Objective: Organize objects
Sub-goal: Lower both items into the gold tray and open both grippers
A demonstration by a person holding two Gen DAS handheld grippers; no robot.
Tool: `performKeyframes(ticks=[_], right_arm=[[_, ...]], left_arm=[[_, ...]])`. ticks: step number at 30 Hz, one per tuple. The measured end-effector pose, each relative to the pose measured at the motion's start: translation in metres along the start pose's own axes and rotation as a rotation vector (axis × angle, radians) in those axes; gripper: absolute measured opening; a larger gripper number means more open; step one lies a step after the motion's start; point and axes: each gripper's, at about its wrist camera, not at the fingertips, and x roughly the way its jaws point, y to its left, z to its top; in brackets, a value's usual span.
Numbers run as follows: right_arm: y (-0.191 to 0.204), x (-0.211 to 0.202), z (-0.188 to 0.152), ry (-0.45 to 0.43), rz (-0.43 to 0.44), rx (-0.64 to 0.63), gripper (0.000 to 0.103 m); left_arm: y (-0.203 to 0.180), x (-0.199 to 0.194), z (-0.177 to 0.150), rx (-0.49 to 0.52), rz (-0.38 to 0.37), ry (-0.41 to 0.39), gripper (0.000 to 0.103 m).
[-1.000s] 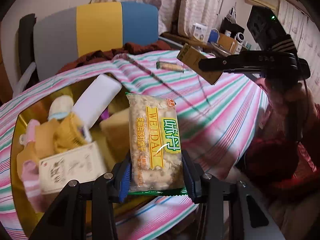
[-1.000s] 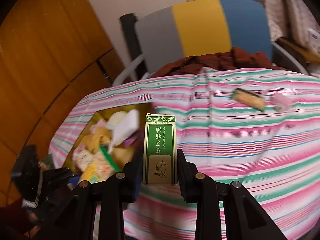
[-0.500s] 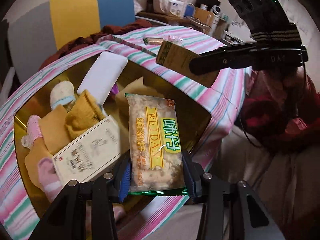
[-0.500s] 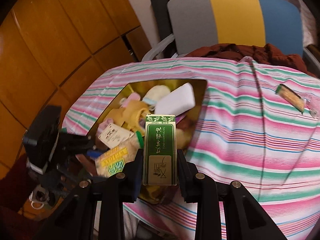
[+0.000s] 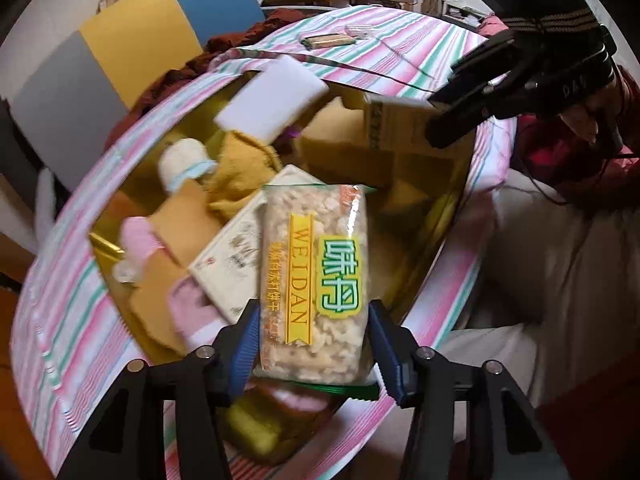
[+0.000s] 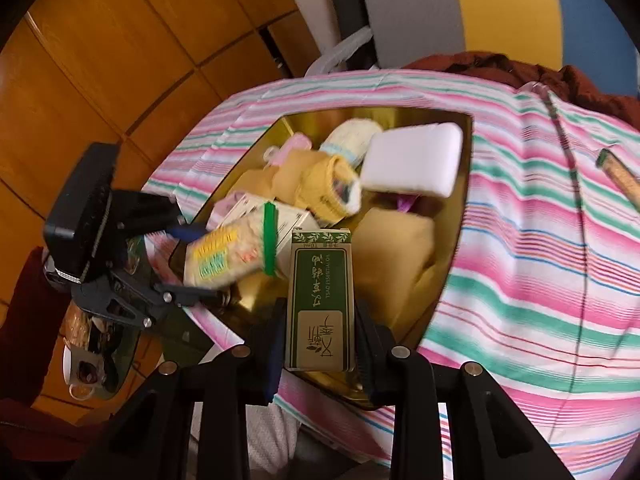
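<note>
The left gripper (image 5: 312,344) has just been opening its jaws, and the snack packet (image 5: 314,280) is between them: the blue pads now stand slightly off the packet's sides, where a second ago they pinched it. The packet hangs over the near part of the gold tray (image 5: 448,216), so this looks like the release, and the packet should drop in among the things already there. Both grippers have come over the tray from the striped cloth (image 5: 60,312).

The right gripper (image 6: 316,344) is clamped tight on the green box (image 6: 320,300), upright between its jaws, above the tray's near rim (image 6: 464,184). Its drop comes next, I judge.

The packet is a clear wrapper with a yellow band and green characters, full of pale puffed pieces; it looks light and crinkly. Beyond its jaws lie a white block (image 5: 276,96), yellow socks (image 5: 244,172) and a white carton (image 5: 236,256). A small wrapped bar (image 5: 328,42) is left on the cloth, well beyond the tray.
</note>
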Motion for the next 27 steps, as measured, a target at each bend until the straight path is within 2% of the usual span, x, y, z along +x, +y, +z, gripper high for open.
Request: performKeyframes(ticks=[3, 6, 9, 15, 17, 20, 21, 23, 25, 27], right_arm=[[0.000, 0.006, -0.001, 0.009, 0.012, 0.016, 0.036], [-0.001, 0.007, -0.002, 0.003, 0.012, 0.031, 0.043], [-0.001, 0.003, -0.003, -0.004, 0.014, 0.037, 0.045], [-0.002, -0.001, 0.000, -0.022, 0.025, 0.055, 0.045], [0.000, -0.002, 0.001, -0.027, 0.028, 0.052, 0.045], [0.004, -0.001, 0.003, -0.029, 0.029, 0.041, 0.045], [0.005, 0.000, 0.003, -0.026, 0.034, 0.039, 0.045], [0.007, 0.002, 0.003, -0.022, 0.043, 0.039, 0.045], [0.008, 0.001, 0.003, -0.025, 0.048, 0.038, 0.045], [0.007, 0.000, 0.004, -0.033, 0.048, 0.041, 0.045]], left_arm=[[0.008, -0.015, -0.003, -0.063, -0.056, -0.064, 0.065], [0.009, -0.030, -0.006, -0.088, -0.103, -0.132, 0.068], [0.016, -0.036, -0.004, -0.141, -0.085, -0.166, 0.068], [0.036, -0.034, -0.002, -0.310, -0.085, -0.234, 0.068], [0.045, -0.026, -0.001, -0.379, -0.089, -0.237, 0.068], [0.046, -0.011, -0.001, -0.447, -0.157, -0.217, 0.066], [0.040, -0.003, 0.000, -0.438, -0.218, -0.198, 0.065], [0.021, 0.003, 0.003, -0.358, -0.241, -0.174, 0.065], [0.005, 0.003, 0.008, -0.286, -0.227, -0.158, 0.065], [0.000, -0.001, 0.010, -0.261, -0.174, -0.162, 0.065]])
